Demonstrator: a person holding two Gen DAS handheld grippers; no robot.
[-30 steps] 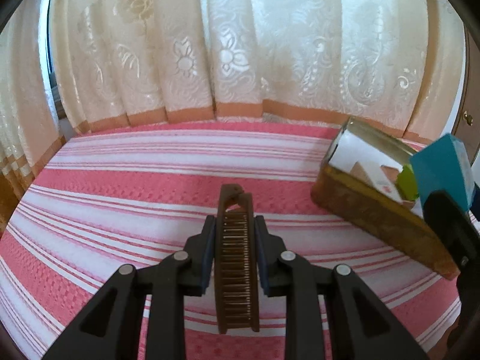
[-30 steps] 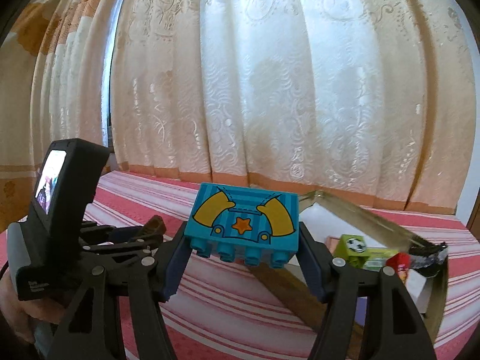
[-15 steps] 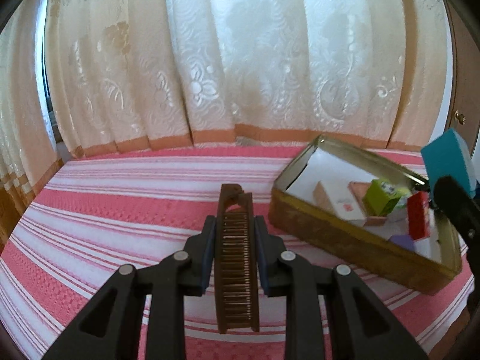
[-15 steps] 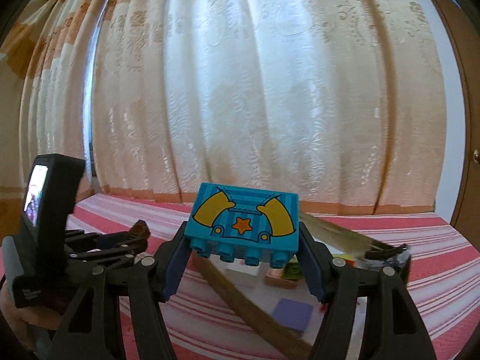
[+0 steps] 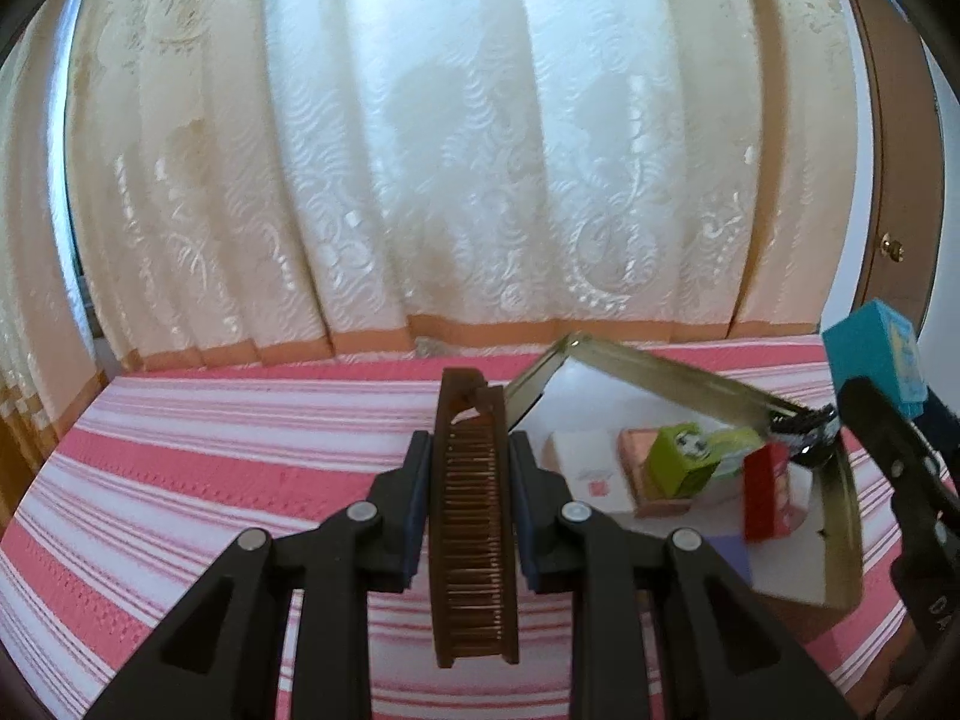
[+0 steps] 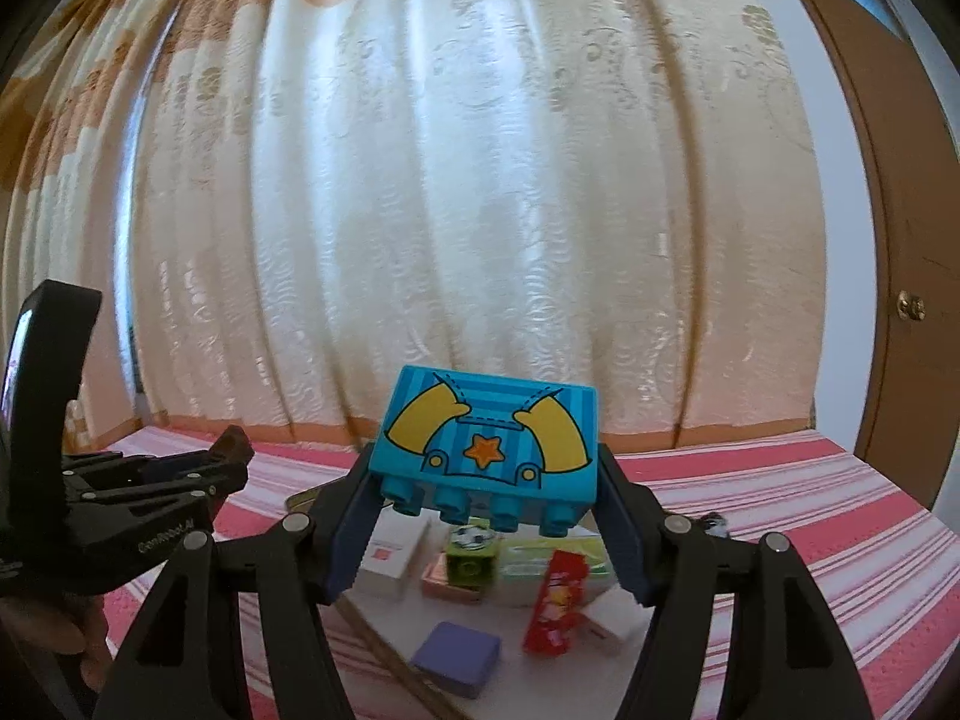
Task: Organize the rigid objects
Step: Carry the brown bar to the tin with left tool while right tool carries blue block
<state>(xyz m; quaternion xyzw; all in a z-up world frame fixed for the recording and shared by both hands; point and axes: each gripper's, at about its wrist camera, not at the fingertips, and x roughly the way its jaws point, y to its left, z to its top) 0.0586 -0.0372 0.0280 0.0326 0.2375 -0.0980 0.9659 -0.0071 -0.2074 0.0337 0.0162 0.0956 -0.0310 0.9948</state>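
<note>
A blue toy brick, printed with yellow sleeves and an orange star and with its studs pointing down, sits at the centre of the right wrist view, clamped between the two fingers of the right gripper and held in the air above a shallow gold-rimmed tray. Below it, in the lower middle of that view, the tray holds a green cube with a football print, a red packet standing on end, a lilac square pad and a white box (the brick hides part of the tray's far side). In the left wrist view the left gripper is shut on a brown comb, which runs lengthwise up the middle of the frame with its teeth showing between the fingers. The tray lies to the right of the comb, and the blue brick shows at the right edge. Everything rests on a pink-and-white striped cloth, with a cream patterned curtain filling the upper frame and a brown door at the right.
</note>
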